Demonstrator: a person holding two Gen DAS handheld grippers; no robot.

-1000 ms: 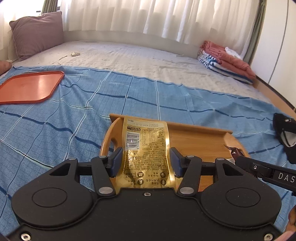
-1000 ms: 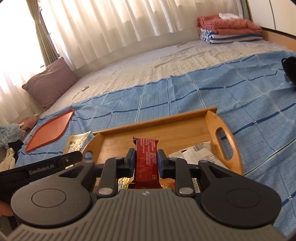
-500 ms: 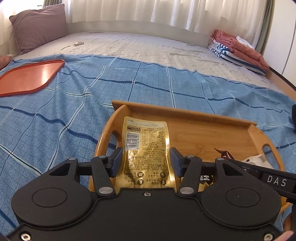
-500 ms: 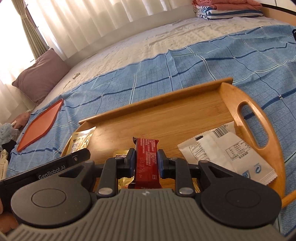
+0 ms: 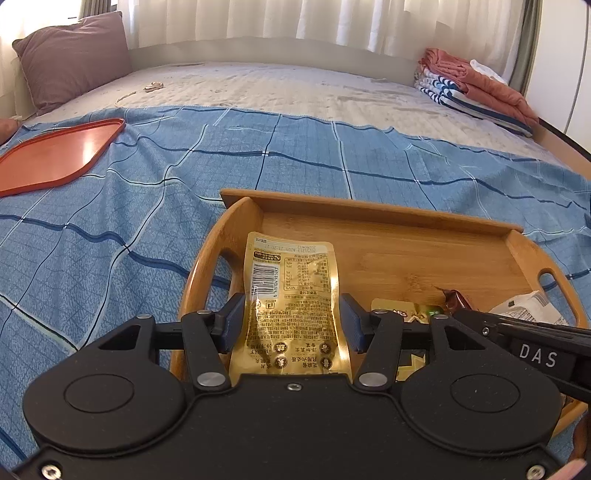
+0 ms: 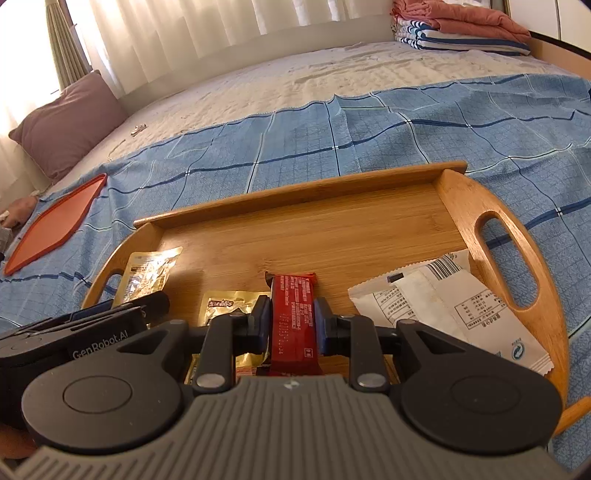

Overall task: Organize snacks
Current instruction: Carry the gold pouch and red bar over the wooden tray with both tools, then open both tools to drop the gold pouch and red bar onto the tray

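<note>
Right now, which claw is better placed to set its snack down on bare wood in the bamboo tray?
Probably the left claw: its gold foil packet hangs over empty wood at the rectangular bamboo tray's left end. The right claw's red bar sits above other packets.

Home bedroom: bed (image 5: 295,96), pillow (image 5: 74,55), curtains (image 5: 258,18), folded blankets (image 5: 476,88).

Wide bed (image 5: 295,92), blue checked cover (image 5: 110,206), mauve pillow (image 5: 70,55), folded linens (image 5: 476,88), pale sunlit curtains (image 5: 295,18), perhaps wooden bedframe edge.
</note>
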